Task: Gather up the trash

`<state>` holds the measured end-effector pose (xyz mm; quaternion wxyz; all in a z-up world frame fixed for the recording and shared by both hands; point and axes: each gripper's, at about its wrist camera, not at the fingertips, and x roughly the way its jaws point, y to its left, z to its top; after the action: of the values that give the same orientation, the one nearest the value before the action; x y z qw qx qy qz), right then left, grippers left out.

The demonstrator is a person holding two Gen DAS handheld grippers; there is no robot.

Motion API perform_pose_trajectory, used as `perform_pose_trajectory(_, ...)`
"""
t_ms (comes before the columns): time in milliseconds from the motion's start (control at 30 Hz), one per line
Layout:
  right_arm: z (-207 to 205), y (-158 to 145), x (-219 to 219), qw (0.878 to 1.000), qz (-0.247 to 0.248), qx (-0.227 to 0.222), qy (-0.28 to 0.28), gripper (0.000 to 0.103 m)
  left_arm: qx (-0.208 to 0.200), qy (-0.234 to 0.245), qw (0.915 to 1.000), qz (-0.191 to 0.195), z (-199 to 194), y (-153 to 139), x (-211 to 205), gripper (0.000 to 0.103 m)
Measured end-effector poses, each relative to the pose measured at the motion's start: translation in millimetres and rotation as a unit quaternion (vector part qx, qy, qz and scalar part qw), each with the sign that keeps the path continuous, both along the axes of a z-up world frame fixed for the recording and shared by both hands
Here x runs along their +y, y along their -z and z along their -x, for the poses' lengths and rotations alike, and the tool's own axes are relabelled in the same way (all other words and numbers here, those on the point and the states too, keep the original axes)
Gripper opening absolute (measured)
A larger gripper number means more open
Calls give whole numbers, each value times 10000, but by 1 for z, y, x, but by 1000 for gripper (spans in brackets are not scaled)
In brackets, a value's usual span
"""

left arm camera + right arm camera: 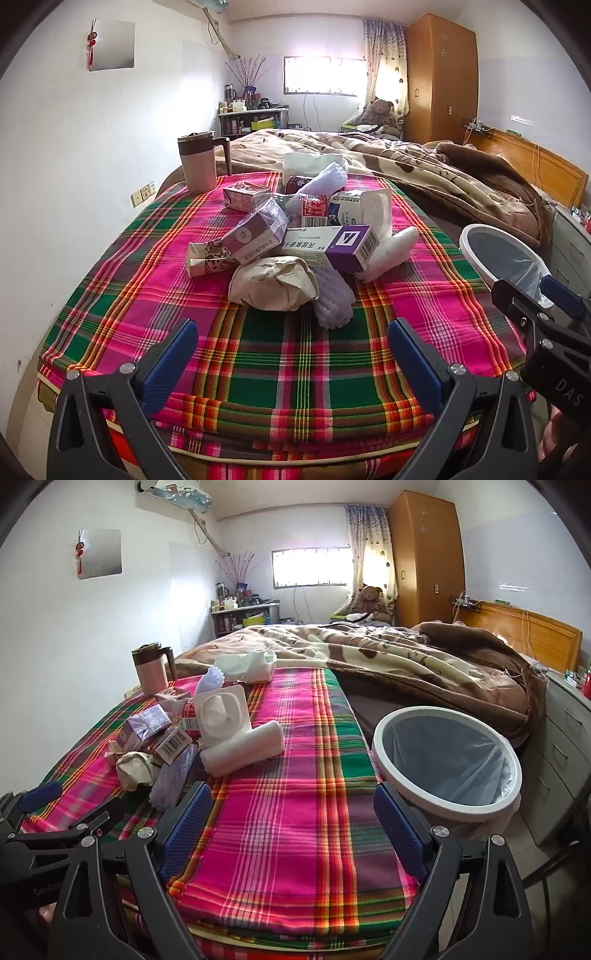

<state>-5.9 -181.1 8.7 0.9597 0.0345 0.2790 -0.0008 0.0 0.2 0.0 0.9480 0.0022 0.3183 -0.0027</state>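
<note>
Plaid bedcover (280,354) bears piled trash (295,251); left gripper (291,347) and right gripper (291,812) fingers apart, empty.

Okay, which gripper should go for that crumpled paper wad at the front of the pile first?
Left, probably. The left gripper is open and faces the crumpled paper wad almost straight ahead. The right gripper, also open, points at bare plaid cloth nearer the bin.
</note>
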Motion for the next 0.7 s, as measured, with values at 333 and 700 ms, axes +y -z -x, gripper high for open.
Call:
perform_pose_trajectory(333,0,0,1,10000,17,-1,-4,91,-49,-18,10000,-40,3,-2,-2,103)
perform_pose_trajectory(700,1,-1,0,10000,15,14,4,91,-15,-31,10000,-33,2,-2,2,103)
